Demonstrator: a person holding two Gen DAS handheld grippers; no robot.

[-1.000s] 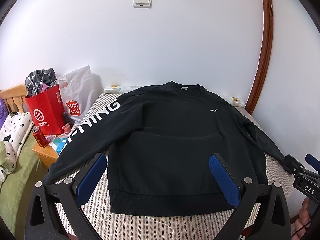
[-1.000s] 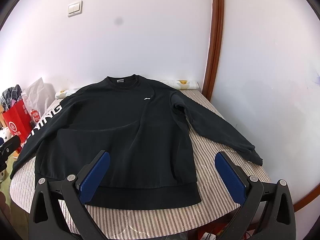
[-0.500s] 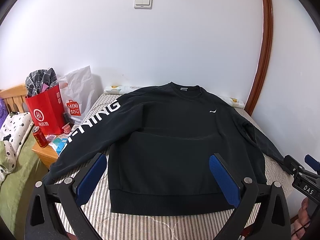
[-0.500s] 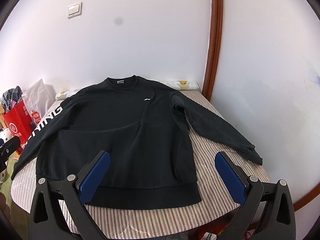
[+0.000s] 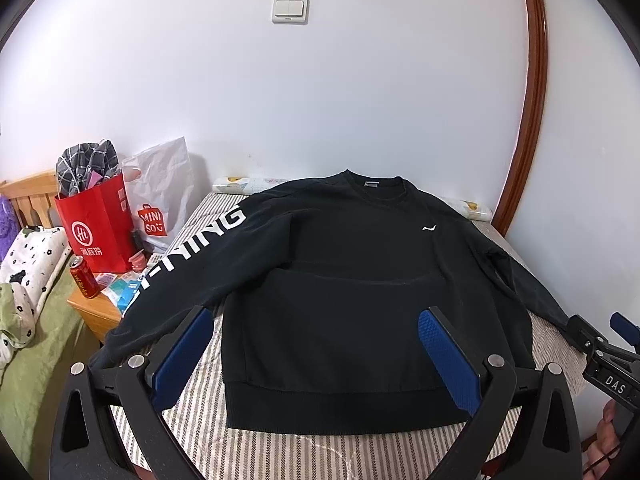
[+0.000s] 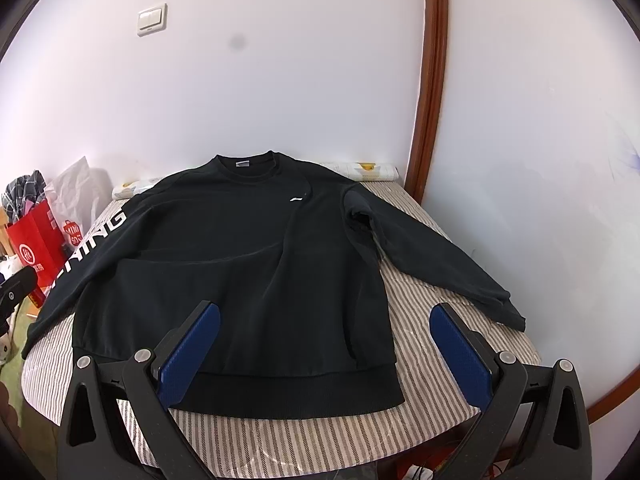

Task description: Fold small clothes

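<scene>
A black sweatshirt (image 5: 352,280) (image 6: 240,264) lies flat, face up, on a striped table cover (image 5: 280,448), collar towards the wall. Its left sleeve (image 5: 188,256) bears white lettering and runs off the table's left edge. The plain right sleeve (image 6: 436,264) stretches to the right edge. My left gripper (image 5: 316,356) hovers open above the hem, nothing between its blue pads. My right gripper (image 6: 324,352) is open too, over the hem's right corner. The right gripper's tip (image 5: 600,344) shows at the right edge of the left wrist view.
A red paper bag (image 5: 96,228) and a white shopping bag (image 5: 160,196) stand on a wooden nightstand (image 5: 96,308) left of the table, with a red can (image 5: 84,278). A bed with green bedding (image 5: 36,344) lies further left. White wall and a brown door frame (image 6: 428,80) behind.
Almost nothing differs; both views drifted very slightly and the sweatshirt has stayed in place. Both grippers remain open.
</scene>
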